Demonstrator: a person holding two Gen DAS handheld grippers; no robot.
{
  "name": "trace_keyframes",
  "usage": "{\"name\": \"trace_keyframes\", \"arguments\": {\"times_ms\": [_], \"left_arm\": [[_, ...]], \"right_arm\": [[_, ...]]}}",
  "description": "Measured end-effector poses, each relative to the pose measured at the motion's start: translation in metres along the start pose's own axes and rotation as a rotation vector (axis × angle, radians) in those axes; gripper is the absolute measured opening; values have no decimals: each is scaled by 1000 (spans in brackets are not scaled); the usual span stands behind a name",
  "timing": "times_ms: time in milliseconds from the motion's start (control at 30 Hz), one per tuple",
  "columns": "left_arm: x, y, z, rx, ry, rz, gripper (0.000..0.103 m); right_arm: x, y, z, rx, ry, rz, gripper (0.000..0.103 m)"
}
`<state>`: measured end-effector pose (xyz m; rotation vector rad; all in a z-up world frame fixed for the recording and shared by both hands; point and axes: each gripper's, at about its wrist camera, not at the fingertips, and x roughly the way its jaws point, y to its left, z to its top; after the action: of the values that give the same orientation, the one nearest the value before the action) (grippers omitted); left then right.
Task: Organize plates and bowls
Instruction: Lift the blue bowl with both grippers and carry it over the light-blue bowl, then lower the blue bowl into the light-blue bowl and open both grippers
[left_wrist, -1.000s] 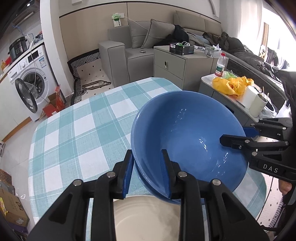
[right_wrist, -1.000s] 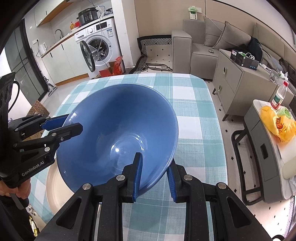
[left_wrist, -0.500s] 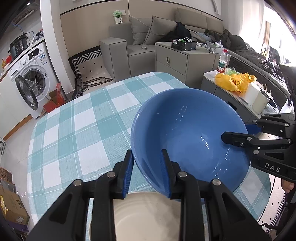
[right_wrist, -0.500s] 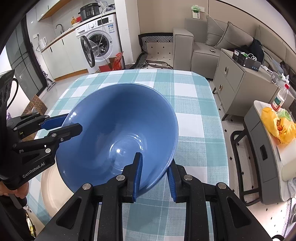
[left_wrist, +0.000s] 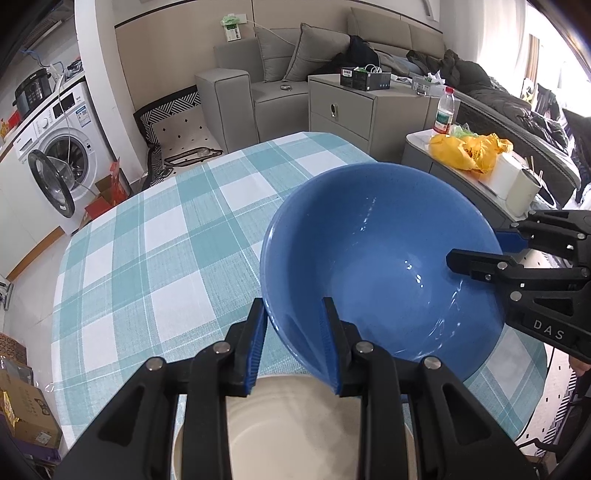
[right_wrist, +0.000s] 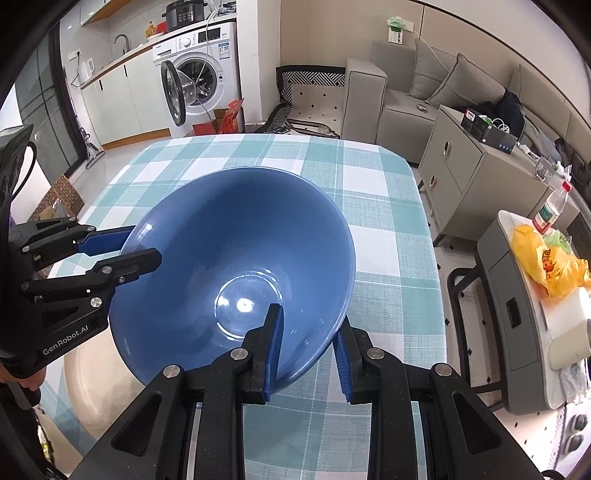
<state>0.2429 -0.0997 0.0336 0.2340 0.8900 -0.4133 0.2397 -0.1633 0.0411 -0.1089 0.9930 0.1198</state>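
Observation:
A large blue bowl (left_wrist: 380, 266) (right_wrist: 236, 258) hangs tilted above the checked tablecloth (left_wrist: 147, 258) (right_wrist: 369, 184), held from two sides. My left gripper (left_wrist: 293, 314) (right_wrist: 142, 245) is shut on its near-left rim, one finger inside and one outside. On the opposite rim my right gripper (right_wrist: 308, 325) (left_wrist: 476, 247) is shut the same way. Just below the bowl's edge a cream plate (left_wrist: 291, 424) (right_wrist: 85, 373) lies on the table, partly hidden by the fingers and the bowl.
Right of the table stands a low side table with a yellow bag (left_wrist: 469, 151) and a bottle (left_wrist: 445, 110). Behind are a grey cabinet (left_wrist: 354, 107), a sofa and a washing machine (right_wrist: 195, 81) with its door open. Cardboard boxes (left_wrist: 22, 413) sit on the floor at left.
The bowl has shifted slightly in both views and more of the cream plate shows beneath it. Both grips on the rim are unchanged.

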Motion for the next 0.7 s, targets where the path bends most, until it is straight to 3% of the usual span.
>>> {"name": "trace_keyframes", "arguments": {"times_ms": [467,567,700], "left_arm": [[7,-2,-8,34,13,20,29],[8,-2,-9,46,15,26,32],[8,0,-10,38,12,24,44]], "right_arm": [[13,14,-6,-98,-9,-104,40],[16,11,-7,-94,-2,-88,43],[15,4,-10,-74,-8,-56,50]]}}
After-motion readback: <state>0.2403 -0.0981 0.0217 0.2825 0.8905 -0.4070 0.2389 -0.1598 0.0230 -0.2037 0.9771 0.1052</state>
